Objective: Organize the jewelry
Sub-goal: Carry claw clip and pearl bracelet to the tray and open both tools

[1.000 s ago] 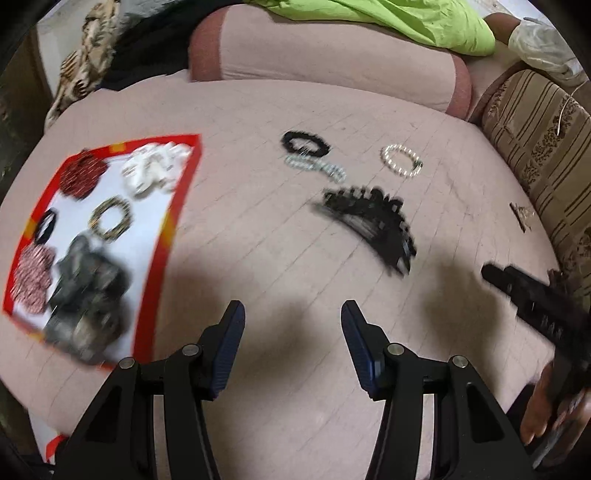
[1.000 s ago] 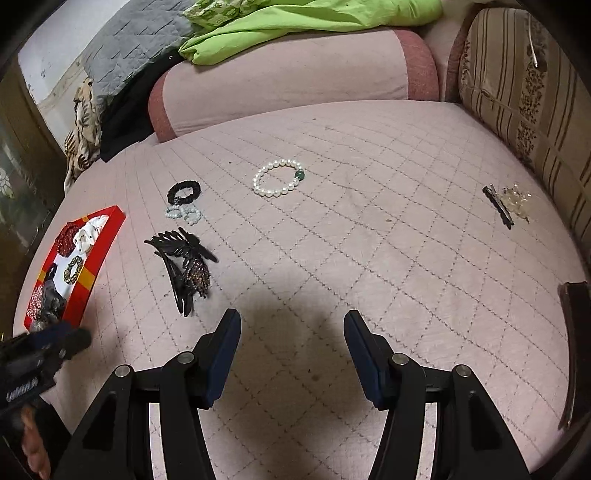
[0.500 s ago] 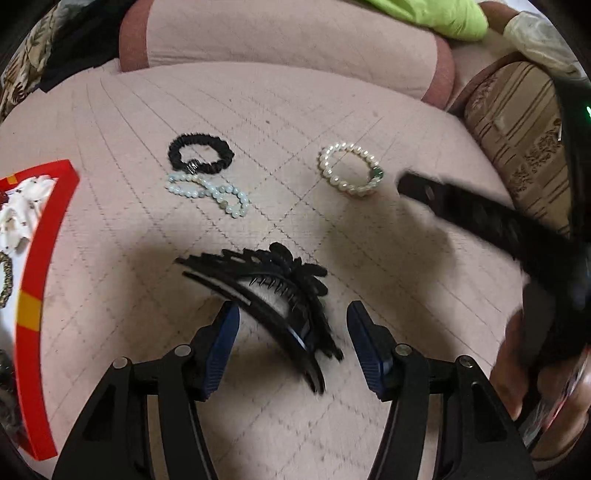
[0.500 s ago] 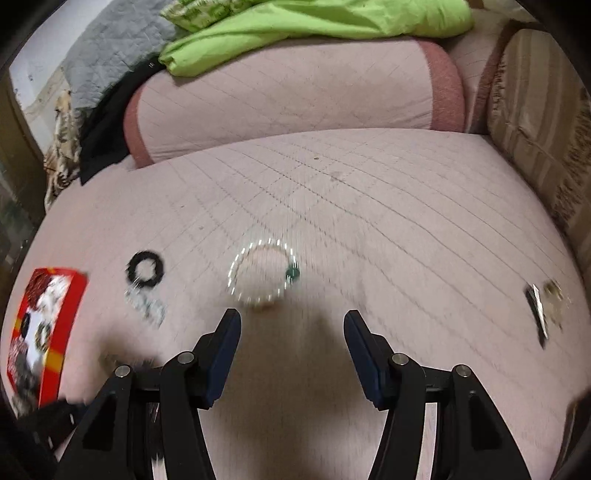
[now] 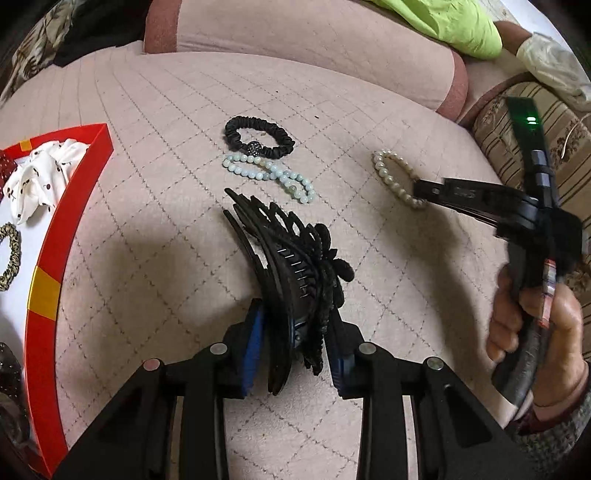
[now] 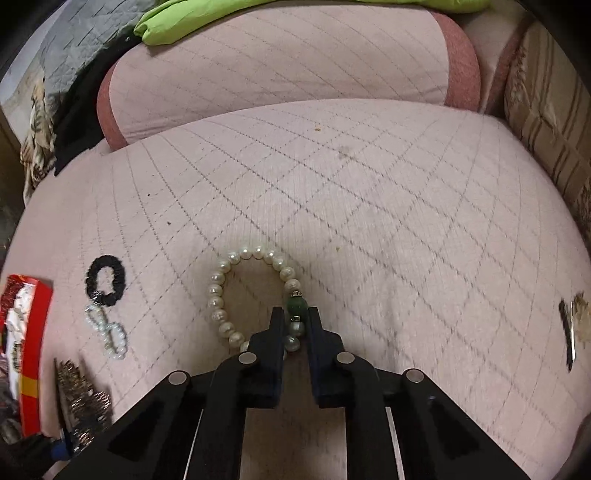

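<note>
My left gripper (image 5: 295, 325) is shut on a large black hair claw clip (image 5: 291, 254) that lies on the pink quilted cushion (image 5: 166, 221). My right gripper (image 6: 295, 317) is shut on a white pearl bracelet (image 6: 221, 295) at its green bead (image 6: 296, 305); it also shows in the left wrist view (image 5: 419, 190) pinching the bracelet (image 5: 388, 173). A black scrunchie (image 5: 258, 138) and a pale green bead bracelet (image 5: 269, 177) lie just beyond the clip. A red-rimmed tray (image 5: 51, 258) at the left holds scrunchies.
A pink bolster (image 6: 277, 74) lies along the back with green cloth (image 6: 177, 18) on it. A striped cushion (image 6: 546, 122) stands at the right. A small black clip and a pale trinket (image 6: 570, 325) lie at the far right of the cushion.
My left gripper moved forward and closed on the black claw clip. My right gripper moved forward to the pearl bracelet and closed on it by the green bead.
</note>
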Available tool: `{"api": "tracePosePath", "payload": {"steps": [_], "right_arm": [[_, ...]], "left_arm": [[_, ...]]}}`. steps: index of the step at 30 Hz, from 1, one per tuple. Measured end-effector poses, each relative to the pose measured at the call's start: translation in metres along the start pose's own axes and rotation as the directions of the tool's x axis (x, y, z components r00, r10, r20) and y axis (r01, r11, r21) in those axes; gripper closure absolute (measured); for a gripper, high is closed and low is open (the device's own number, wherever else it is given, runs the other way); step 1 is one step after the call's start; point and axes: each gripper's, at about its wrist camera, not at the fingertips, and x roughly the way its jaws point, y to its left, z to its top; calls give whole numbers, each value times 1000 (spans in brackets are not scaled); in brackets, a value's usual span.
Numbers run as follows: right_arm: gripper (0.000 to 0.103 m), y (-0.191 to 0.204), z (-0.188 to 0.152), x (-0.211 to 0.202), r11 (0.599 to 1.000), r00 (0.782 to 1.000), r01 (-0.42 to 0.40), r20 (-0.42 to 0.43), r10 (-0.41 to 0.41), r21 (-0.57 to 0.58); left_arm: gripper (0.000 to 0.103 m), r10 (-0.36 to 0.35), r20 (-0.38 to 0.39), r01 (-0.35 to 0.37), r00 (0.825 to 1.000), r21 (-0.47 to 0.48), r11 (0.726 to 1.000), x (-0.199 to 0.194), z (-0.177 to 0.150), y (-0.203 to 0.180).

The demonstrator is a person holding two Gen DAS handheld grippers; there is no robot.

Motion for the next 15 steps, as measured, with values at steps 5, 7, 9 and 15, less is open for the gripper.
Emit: {"api": "tracePosePath", "payload": {"steps": [5,7,9,15], "right_arm": [[93,-8,-24,-27,999,999,-36,17,36,31],[93,-9,-32,-40,999,999,-41,33,40,33],[93,-13,-44,-56,998,998,-47,53,45,36],[93,-12,-65,-90,995,993,-85,88,80,50]], "left_arm": [[74,-38,0,38,999,-13,999,-4,3,-1],[74,-45,19,45,999,-17,999,-11,1,-2],[74,-46,42,47,998,-11,999,-23,-2,-4],[74,-20,135,13,991,50,999,-75,-17,-14]]}}
